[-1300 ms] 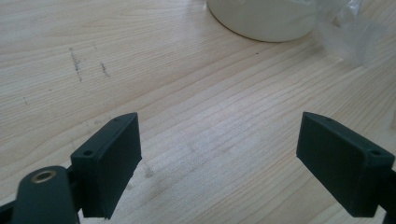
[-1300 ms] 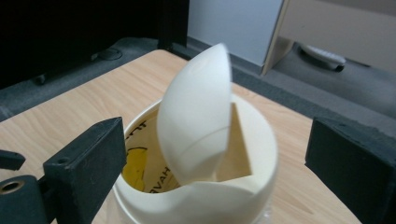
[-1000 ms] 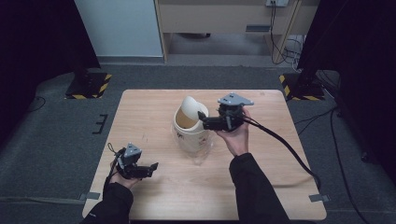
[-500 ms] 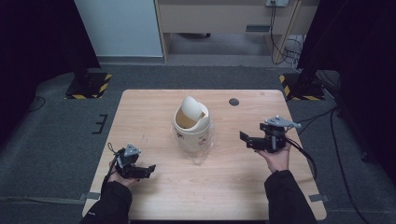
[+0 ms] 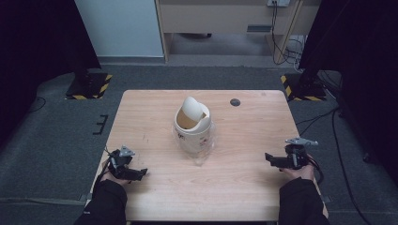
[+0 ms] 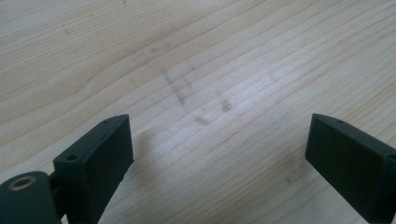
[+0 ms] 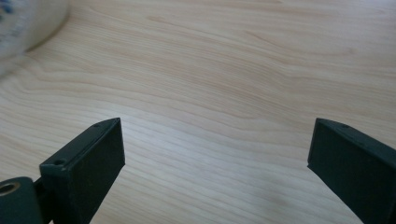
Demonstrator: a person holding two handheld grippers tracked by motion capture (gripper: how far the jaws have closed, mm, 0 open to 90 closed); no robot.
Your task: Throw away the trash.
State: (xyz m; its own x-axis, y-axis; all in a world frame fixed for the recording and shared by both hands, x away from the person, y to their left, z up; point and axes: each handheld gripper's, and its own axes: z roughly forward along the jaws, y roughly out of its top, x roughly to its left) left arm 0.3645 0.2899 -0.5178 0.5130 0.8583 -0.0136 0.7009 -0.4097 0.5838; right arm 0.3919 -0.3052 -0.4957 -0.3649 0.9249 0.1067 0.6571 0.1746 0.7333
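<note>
Pale wooden table (image 5: 244, 187) carries a white swing-lid bin (image 5: 191, 127) at its middle. Left gripper (image 5: 139, 173) lies low near the front-left edge, jaws just widened, nothing between. Right gripper (image 5: 268, 158), level, gapes empty; bin well beyond its fingertips, its print blurred.

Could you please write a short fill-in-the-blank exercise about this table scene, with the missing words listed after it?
1. The small cream plastic bin with a swing lid stands on the light ____ table.
2. The jaws of the left gripper are ____, with nothing between them.
3. The bin stands ____ the left gripper and the right gripper.
4. The small dark round disc lies near the table's ____ edge.

Missing words: wooden; open; between; far
</note>
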